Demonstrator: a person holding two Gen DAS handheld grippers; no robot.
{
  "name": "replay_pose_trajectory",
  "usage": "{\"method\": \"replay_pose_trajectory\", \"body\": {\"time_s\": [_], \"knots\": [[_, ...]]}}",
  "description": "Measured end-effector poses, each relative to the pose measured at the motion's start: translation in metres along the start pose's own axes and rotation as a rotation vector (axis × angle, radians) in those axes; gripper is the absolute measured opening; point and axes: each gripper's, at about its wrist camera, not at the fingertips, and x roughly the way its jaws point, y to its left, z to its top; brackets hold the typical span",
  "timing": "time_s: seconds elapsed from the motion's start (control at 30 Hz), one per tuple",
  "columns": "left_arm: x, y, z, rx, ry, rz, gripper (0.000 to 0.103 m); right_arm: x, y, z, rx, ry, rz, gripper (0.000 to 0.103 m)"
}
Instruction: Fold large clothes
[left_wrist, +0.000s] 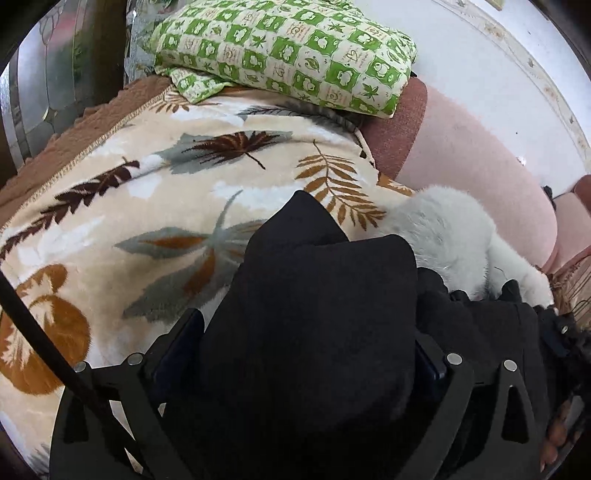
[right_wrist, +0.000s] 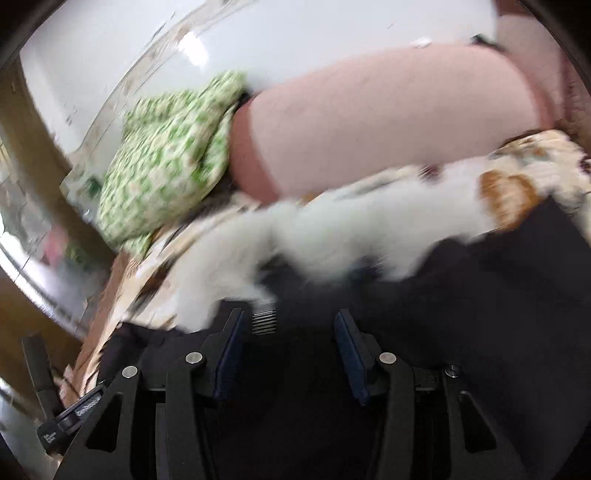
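A black garment (left_wrist: 314, 314) with a white furry trim (left_wrist: 454, 236) lies on a leaf-patterned blanket (left_wrist: 147, 192). In the left wrist view a thick bunch of the black cloth fills the gap between the fingers of my left gripper (left_wrist: 306, 354) and hides the fingertips. In the right wrist view, which is blurred, my right gripper (right_wrist: 288, 332) stands open over the black garment (right_wrist: 480, 295), just below the white fur (right_wrist: 332, 236). Nothing lies between its blue pads (right_wrist: 347, 343).
A green-and-cream checked pillow (left_wrist: 295, 55) lies at the head of the bed, also in the right wrist view (right_wrist: 162, 155). A pink padded bolster (left_wrist: 472, 166) runs along the white wall (left_wrist: 498, 66). A window or glass door (left_wrist: 44, 92) is at left.
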Motion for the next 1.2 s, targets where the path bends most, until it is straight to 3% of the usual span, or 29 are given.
{"method": "replay_pose_trajectory", "body": {"time_s": [0.03,0.07,0.1,0.23,0.33,0.4,0.43,0.47,0.53,0.67,0.83,0.9,1.0,1.2], "knots": [[0.0,0.001,0.0,-0.002,0.004,-0.009,0.099,-0.002,-0.019,0.002,0.023,0.013,0.001,0.04],[0.0,0.001,0.0,-0.002,0.004,-0.013,0.099,-0.004,-0.03,0.002,0.036,0.022,0.011,0.016],[0.0,0.001,0.0,-0.001,0.004,-0.016,0.099,-0.008,-0.048,0.004,0.063,0.027,0.008,0.001],[0.001,0.0,-0.001,0.0,0.006,-0.023,0.1,-0.029,-0.115,0.006,0.288,-0.035,0.001,0.0],[0.002,0.0,-0.001,0.0,0.006,-0.024,0.1,-0.03,-0.164,0.001,0.479,-0.05,0.054,0.0],[0.002,0.0,-0.001,0.003,0.002,-0.013,0.101,-0.038,-0.187,-0.006,0.528,-0.08,-0.053,0.003],[0.001,0.0,-0.001,0.005,-0.002,-0.012,0.101,-0.042,-0.199,-0.01,0.569,-0.07,-0.167,0.009],[0.0,-0.001,-0.002,0.009,-0.007,-0.008,0.101,-0.046,-0.213,-0.016,0.629,-0.052,-0.216,0.033],[-0.004,-0.003,-0.002,0.022,-0.027,0.01,0.101,-0.061,-0.233,-0.028,0.721,-0.083,-0.117,0.036],[-0.03,-0.015,-0.006,0.078,-0.128,0.101,0.1,-0.108,-0.219,-0.035,0.607,-0.119,-0.134,0.037],[-0.109,-0.038,-0.029,0.149,-0.401,0.253,0.1,-0.176,-0.174,-0.064,0.438,-0.176,-0.148,0.053],[-0.146,-0.048,-0.043,0.182,-0.488,0.279,0.1,-0.2,-0.148,-0.086,0.351,-0.19,-0.14,0.057],[-0.198,-0.056,-0.066,0.203,-0.554,0.259,0.101,-0.219,-0.118,-0.121,0.251,-0.211,-0.129,0.065],[-0.279,-0.055,-0.139,0.282,-0.657,0.166,0.103,-0.224,-0.067,-0.175,0.101,-0.198,-0.189,0.066]]}}
